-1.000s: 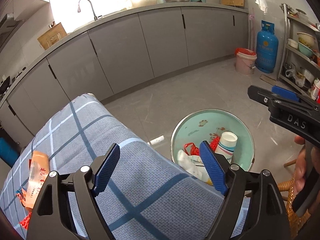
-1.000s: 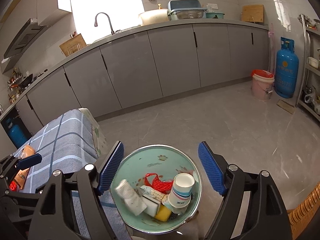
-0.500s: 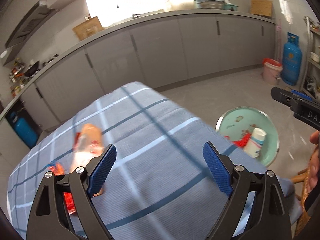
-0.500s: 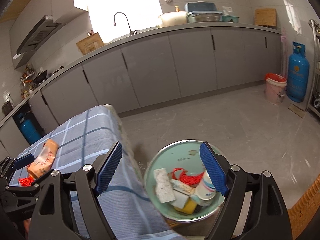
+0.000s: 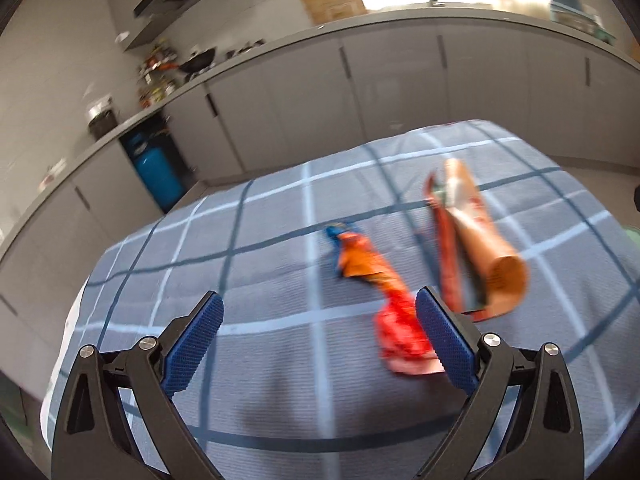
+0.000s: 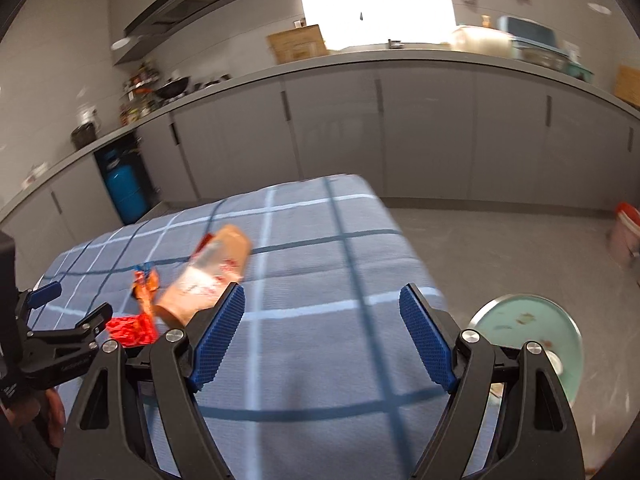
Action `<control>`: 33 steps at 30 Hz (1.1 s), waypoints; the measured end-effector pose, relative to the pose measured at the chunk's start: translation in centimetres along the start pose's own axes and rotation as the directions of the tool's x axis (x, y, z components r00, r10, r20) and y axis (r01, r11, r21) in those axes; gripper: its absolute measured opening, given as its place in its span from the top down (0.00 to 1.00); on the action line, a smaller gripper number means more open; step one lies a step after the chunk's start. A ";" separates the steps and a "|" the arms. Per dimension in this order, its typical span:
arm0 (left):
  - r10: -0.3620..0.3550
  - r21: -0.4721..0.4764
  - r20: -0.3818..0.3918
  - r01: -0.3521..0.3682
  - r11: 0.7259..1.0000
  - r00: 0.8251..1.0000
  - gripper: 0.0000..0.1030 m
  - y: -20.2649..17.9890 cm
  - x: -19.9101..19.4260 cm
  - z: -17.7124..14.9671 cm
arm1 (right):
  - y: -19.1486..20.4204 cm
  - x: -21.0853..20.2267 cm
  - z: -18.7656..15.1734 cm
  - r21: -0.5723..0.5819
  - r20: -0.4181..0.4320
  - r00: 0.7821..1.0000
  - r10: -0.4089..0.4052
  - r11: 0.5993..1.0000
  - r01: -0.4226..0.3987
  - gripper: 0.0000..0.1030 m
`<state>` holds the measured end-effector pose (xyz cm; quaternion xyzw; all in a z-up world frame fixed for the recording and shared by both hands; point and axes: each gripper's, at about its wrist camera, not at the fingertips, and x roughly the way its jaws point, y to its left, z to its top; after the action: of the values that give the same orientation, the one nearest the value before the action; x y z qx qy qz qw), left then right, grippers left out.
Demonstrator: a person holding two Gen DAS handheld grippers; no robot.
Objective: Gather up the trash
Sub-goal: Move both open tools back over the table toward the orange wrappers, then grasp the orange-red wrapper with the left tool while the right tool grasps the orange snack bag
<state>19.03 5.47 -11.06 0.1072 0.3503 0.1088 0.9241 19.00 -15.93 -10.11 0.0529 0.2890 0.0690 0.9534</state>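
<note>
Left tool (image 5: 318, 330) held wide open, empty, over red wrapper (image 5: 402, 334) on table (image 5: 240, 360); closing judged next. Right tool (image 6: 322, 338) likewise open, empty.

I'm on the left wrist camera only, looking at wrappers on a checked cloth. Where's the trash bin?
Observer: The right wrist view shows the green bin on the floor, past the right edge of the cloth.
Operator: Is the right claw carrying anything?
Observer: No. It is open and empty, over bare cloth.
Operator: From that side, how does my left claw sit against the red wrapper?
Observer: The wrapper lies right beside the claw's nearer finger. I cannot tell whether they touch.
</note>
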 end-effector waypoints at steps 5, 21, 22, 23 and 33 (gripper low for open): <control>0.015 -0.074 -0.036 -0.017 0.997 0.999 0.08 2.6 1.4 -0.3 | 5.4 3.2 0.4 -0.092 -0.050 0.998 0.049 0.994 -0.053 0.23; -0.060 -0.140 -0.056 0.051 0.989 0.997 0.08 4.2 2.4 -0.7 | 8.3 8.6 -1.9 -0.139 -0.235 0.971 0.053 0.986 -0.088 0.80; -0.069 -0.136 -0.055 0.061 0.989 0.996 0.08 3.8 2.4 -0.6 | 7.8 8.0 -2.0 -0.137 -0.229 0.972 0.055 0.987 -0.089 0.81; -0.079 -0.130 -0.054 0.071 0.989 0.995 0.08 3.3 2.2 -0.5 | 7.4 7.4 -2.2 -0.141 -0.220 0.974 0.048 0.987 -0.081 0.82; -0.166 -0.072 -0.089 0.160 0.984 0.982 0.08 -2.2 3.4 -0.6 | 3.5 2.4 -3.6 -0.108 -0.152 0.988 -0.012 0.994 -0.005 0.83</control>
<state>21.43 4.40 -14.21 0.0431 0.3978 0.0489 0.9151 18.60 -11.84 -13.92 -0.0045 0.3571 0.0866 0.9300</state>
